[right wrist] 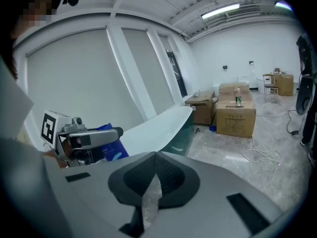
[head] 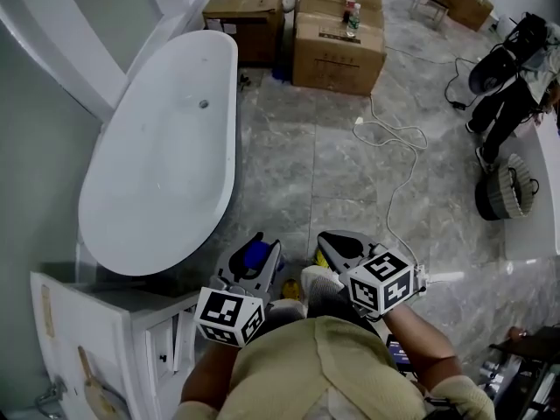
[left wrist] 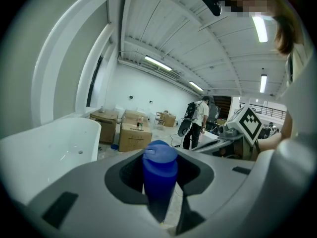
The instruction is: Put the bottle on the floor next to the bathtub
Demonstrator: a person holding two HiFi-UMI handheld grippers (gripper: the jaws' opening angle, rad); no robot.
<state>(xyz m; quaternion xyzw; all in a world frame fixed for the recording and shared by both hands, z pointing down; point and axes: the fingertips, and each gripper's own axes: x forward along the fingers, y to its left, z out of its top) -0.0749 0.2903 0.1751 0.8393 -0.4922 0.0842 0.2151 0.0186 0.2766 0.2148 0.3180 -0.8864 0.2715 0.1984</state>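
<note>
Left gripper [left wrist: 161, 158]: jaws wide, clamped on the blue plastic bottle with rounded cap [left wrist: 159, 175].
Bottle: upright between the jaws, off the grey marble floor [head: 297, 173], near the close end of the white oval bathtub [head: 166, 164].
Right gripper [right wrist: 155, 155]: jaws together, nothing between them.
</note>
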